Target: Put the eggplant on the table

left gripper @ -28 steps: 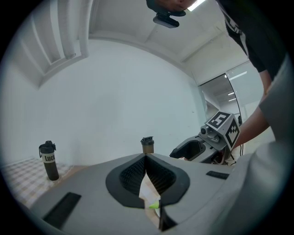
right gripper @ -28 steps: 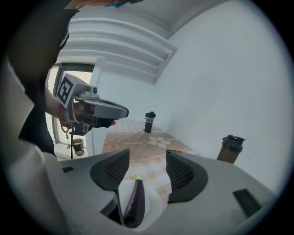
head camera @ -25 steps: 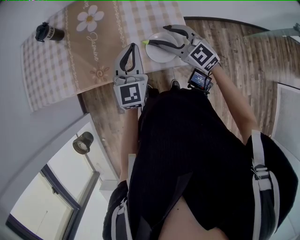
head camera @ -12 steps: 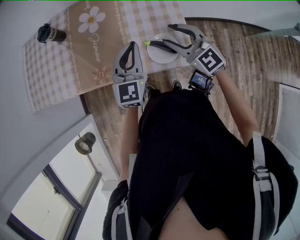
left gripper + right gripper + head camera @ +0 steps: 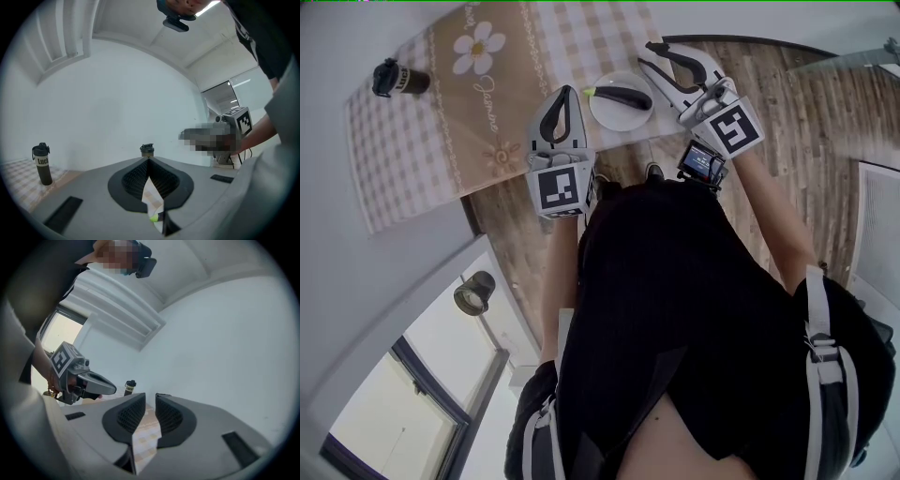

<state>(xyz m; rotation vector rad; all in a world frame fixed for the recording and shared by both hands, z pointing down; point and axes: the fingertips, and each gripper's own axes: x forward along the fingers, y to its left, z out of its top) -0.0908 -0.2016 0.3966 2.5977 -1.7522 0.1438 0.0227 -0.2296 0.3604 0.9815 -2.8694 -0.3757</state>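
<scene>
Purple-black eggplant (image 5: 623, 96) lies on the white plate (image 5: 598, 112), its long axis across it and green stem toward the left gripper (image 5: 565, 91), pressed together on nothing, while the right gripper (image 5: 645, 54), just beside the plate's opposite rim, has just been closing, a narrow gap left and nothing between its jaws.

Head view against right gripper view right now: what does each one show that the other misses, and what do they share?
Head view only: the eggplant, lying on the white plate. Right gripper view only: the camera on the person's head, seen from below. Both: the dark bottle, the checked tablecloth and the left gripper.
</scene>
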